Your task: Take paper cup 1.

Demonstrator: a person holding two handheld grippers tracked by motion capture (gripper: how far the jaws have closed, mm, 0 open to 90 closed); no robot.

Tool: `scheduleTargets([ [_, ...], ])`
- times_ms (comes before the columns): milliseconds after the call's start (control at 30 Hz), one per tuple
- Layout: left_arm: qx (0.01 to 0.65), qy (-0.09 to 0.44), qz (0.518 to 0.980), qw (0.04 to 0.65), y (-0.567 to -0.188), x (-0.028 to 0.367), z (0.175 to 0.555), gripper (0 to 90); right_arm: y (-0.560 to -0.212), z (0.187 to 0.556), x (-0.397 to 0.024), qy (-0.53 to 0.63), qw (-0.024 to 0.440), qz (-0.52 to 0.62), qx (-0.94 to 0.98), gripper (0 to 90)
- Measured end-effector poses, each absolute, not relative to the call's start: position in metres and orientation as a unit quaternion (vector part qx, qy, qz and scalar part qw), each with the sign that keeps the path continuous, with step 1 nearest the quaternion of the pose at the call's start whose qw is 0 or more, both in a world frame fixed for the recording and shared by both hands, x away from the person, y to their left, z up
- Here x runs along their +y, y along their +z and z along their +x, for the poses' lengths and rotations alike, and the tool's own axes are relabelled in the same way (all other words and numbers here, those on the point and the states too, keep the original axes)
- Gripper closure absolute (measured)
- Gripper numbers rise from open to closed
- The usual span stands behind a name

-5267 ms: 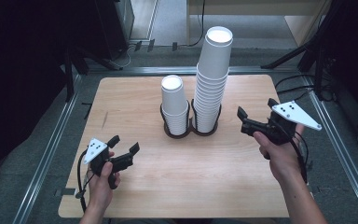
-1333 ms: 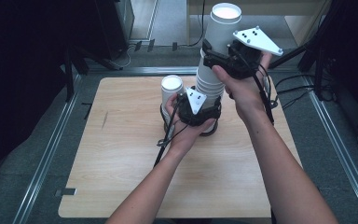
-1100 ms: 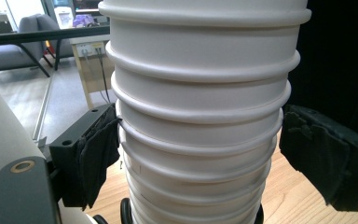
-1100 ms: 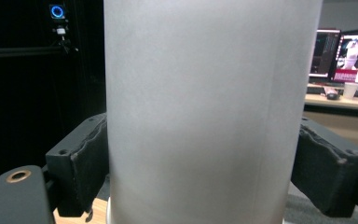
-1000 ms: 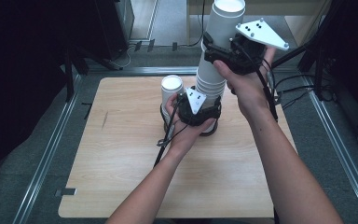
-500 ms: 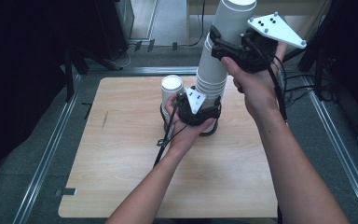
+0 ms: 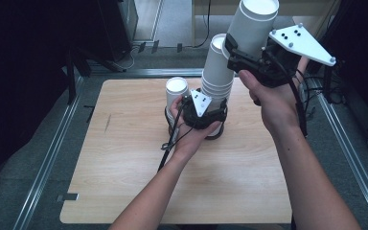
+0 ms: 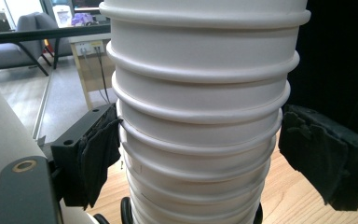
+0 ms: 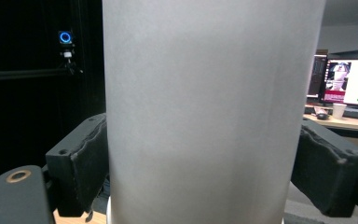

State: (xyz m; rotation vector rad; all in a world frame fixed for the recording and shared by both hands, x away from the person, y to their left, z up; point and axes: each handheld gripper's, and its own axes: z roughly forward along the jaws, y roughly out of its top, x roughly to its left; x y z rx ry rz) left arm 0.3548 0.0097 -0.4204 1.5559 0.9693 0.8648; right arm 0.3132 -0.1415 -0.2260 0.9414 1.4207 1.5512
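A tall stack of white paper cups [image 7: 218,72] stands in a black ring holder [image 7: 219,135] at the table's middle back. My left gripper [image 7: 206,114] is shut on the stack's lower part; in the left gripper view the stack [image 8: 200,116] sits between both black pads [image 8: 95,158]. My right gripper [image 7: 249,55] is shut on a single white cup [image 7: 251,24], held upright above and to the right of the stack's top. In the right gripper view that cup [image 9: 205,116] is squeezed between the pads [image 9: 81,163].
A shorter stack of white cups [image 7: 176,91] stands in the holder's left ring, just left of my left hand. The wooden table [image 7: 124,182] has metal rails along both sides. Cables trail from both grippers.
My right gripper has lifted the top cup up and to the right, free of the tall stack. The left gripper has stayed shut on the stack's base.
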Motion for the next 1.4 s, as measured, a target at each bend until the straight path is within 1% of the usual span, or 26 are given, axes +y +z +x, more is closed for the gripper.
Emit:
scheduleTargets([
  [233,0.404,0.359,0.657,0.526,-0.42,0.012,0.354,13.8,-0.237,0.304,-0.148,0.607,0.411,0.371,0.571,13.3],
  [400,0.405,0.357,0.658,0.525,-0.418,0.014,0.351,13.7,-0.247,0.297,-0.154,0.604,0.405,0.377,0.574,13.3],
  [567,0.411,0.346,0.665,0.519,-0.417,0.019,0.345,12.6,-0.257,0.292,-0.159,0.602,0.402,0.381,0.575,13.3],
  [633,0.412,0.343,0.668,0.516,-0.417,0.021,0.341,10.7,-0.261,0.289,-0.159,0.602,0.4,0.378,0.579,13.2],
  [733,0.412,0.333,0.671,0.52,-0.418,0.026,0.334,8.8,-0.272,0.282,-0.158,0.597,0.405,0.37,0.586,13.2],
  [967,0.41,0.324,0.671,0.526,-0.419,0.042,0.312,8.1,-0.289,0.274,-0.163,0.592,0.399,0.377,0.59,13.4],
  [1000,0.408,0.316,0.673,0.53,-0.419,0.046,0.305,8.1,-0.297,0.272,-0.164,0.593,0.394,0.373,0.595,13.4],
  [1100,0.404,0.309,0.675,0.534,-0.419,0.05,0.297,8.1,-0.305,0.271,-0.165,0.588,0.394,0.373,0.6,13.4],
  [1133,0.402,0.306,0.677,0.536,-0.42,0.053,0.29,8.1,-0.314,0.27,-0.167,0.588,0.386,0.376,0.603,13.5],
  [1233,0.401,0.304,0.676,0.538,-0.421,0.057,0.283,8.0,-0.322,0.27,-0.168,0.587,0.382,0.38,0.604,13.6],
  [1400,0.404,0.297,0.676,0.54,-0.429,0.067,0.268,8.0,-0.348,0.267,-0.169,0.578,0.389,0.369,0.615,13.8],
])
